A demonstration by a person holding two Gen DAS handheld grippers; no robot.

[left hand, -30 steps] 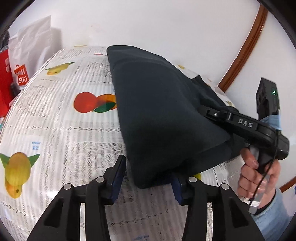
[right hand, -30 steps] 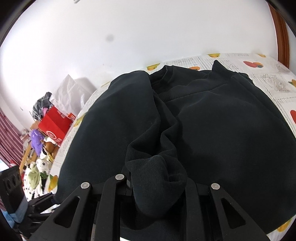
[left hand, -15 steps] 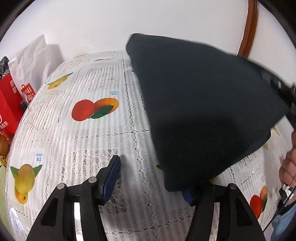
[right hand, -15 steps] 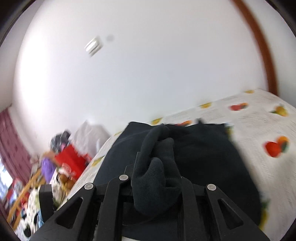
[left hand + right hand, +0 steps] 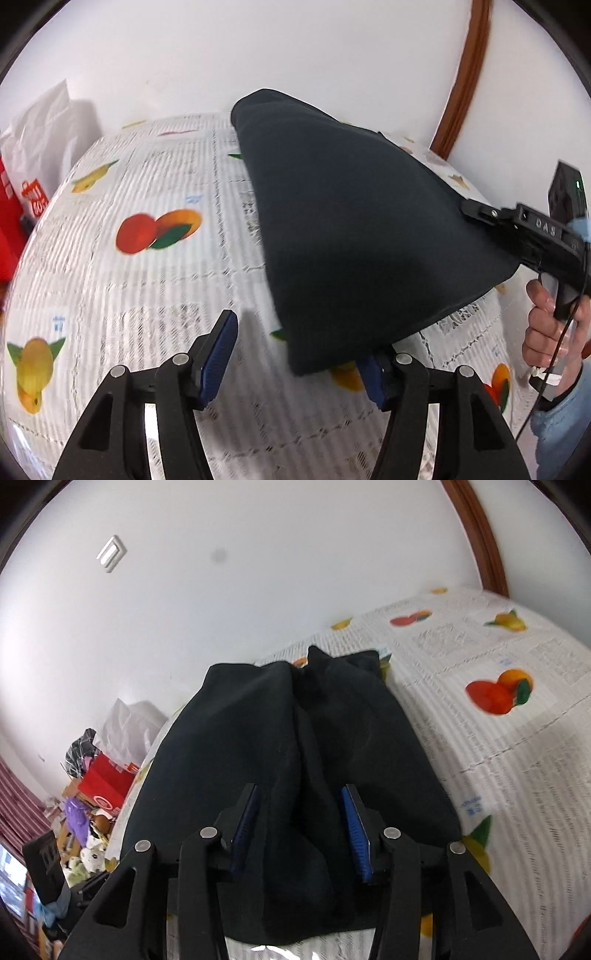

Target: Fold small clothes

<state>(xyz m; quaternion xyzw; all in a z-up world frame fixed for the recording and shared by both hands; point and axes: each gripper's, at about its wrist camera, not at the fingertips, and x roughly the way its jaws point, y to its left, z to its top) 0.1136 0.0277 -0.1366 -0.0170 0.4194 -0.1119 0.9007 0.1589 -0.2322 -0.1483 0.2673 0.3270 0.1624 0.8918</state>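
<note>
A dark navy garment (image 5: 351, 236) lies folded on the table with the fruit-print cloth (image 5: 122, 266). My left gripper (image 5: 295, 354) is open at the garment's near corner, its right blue pad (image 5: 371, 376) partly under the cloth edge. The right gripper's body (image 5: 532, 232) shows at the garment's right side, held by a hand. In the right wrist view the garment (image 5: 258, 746) lies below my right gripper (image 5: 299, 827), which is open, blue pads apart over a fold of the cloth.
A white bag (image 5: 40, 129) and a red bag (image 5: 14, 206) stand beyond the table's left edge. Clutter and a red box (image 5: 99, 779) lie on the floor. A white wall and a brown door frame (image 5: 461, 85) are behind.
The right gripper has opened and let go of the bunched fabric it held. The garment, lifted half a second ago, has come down onto the table. The left gripper stays open.
</note>
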